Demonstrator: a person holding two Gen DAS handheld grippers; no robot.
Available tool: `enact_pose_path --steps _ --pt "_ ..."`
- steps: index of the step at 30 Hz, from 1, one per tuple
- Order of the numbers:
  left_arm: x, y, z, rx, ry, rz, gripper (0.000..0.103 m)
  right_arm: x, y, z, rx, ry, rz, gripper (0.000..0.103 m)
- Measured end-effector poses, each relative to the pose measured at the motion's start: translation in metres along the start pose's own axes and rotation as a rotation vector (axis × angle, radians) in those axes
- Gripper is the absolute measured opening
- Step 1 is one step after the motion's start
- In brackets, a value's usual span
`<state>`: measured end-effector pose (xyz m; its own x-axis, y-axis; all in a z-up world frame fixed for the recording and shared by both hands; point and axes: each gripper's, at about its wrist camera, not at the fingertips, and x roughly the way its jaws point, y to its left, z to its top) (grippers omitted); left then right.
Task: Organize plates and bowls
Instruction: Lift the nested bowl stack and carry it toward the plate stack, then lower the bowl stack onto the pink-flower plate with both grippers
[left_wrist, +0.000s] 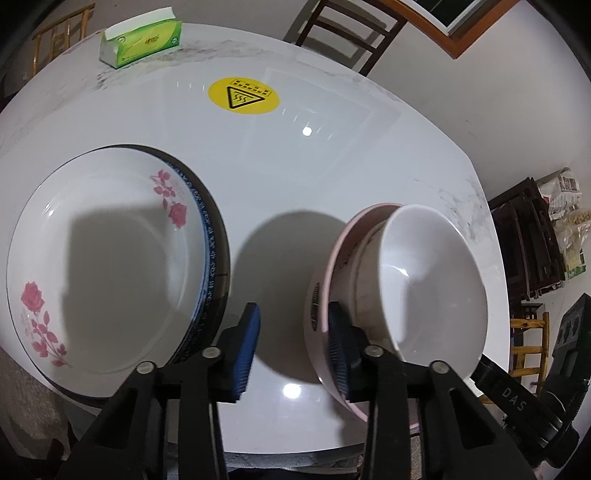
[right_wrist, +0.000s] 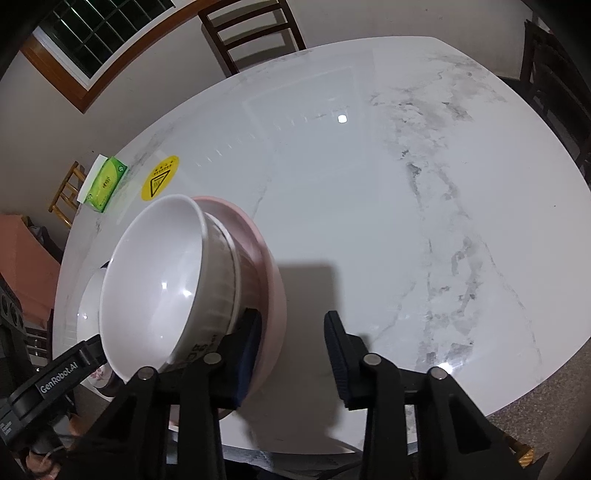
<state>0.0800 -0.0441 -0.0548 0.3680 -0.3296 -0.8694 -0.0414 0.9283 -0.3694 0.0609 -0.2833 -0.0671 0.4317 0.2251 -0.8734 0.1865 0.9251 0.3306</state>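
Observation:
Three nested bowls stand on the table: a white bowl (left_wrist: 436, 277) (right_wrist: 155, 277) on top, a patterned one under it, and a pink bowl (left_wrist: 334, 258) (right_wrist: 273, 288) outermost. My left gripper (left_wrist: 293, 306) straddles the pink bowl's near-left rim, its right finger inside and its left pad well clear of the wall. My right gripper (right_wrist: 291, 314) straddles the opposite rim, its left finger inside and its right pad apart from the wall. Both are open. A rose-patterned plate (left_wrist: 110, 258) lies on a blue-rimmed plate (left_wrist: 210, 251) left of the bowls.
The white marble table (right_wrist: 406, 221) stretches right of the bowls. A green tissue box (left_wrist: 140, 40) and a yellow warning sticker (left_wrist: 243, 95) sit at the far side. Dark wooden chairs (right_wrist: 251, 29) stand behind the table. The table's front edge is just below the grippers.

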Motion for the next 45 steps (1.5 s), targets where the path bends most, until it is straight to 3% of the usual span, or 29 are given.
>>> enact_pose_path --steps 9,12,45 --pt "-0.001 -0.008 0.0 0.024 -0.012 -0.032 0.009 0.001 0.002 -0.001 0.001 0.0 0.047 0.02" --pt "-0.001 -0.009 0.0 0.032 -0.016 -0.028 0.009 0.001 0.006 -0.001 -0.011 -0.004 0.049 0.016" --pt "-0.001 -0.012 0.0 0.07 -0.041 -0.034 0.009 -0.001 0.008 -0.002 -0.012 -0.043 0.041 0.016"
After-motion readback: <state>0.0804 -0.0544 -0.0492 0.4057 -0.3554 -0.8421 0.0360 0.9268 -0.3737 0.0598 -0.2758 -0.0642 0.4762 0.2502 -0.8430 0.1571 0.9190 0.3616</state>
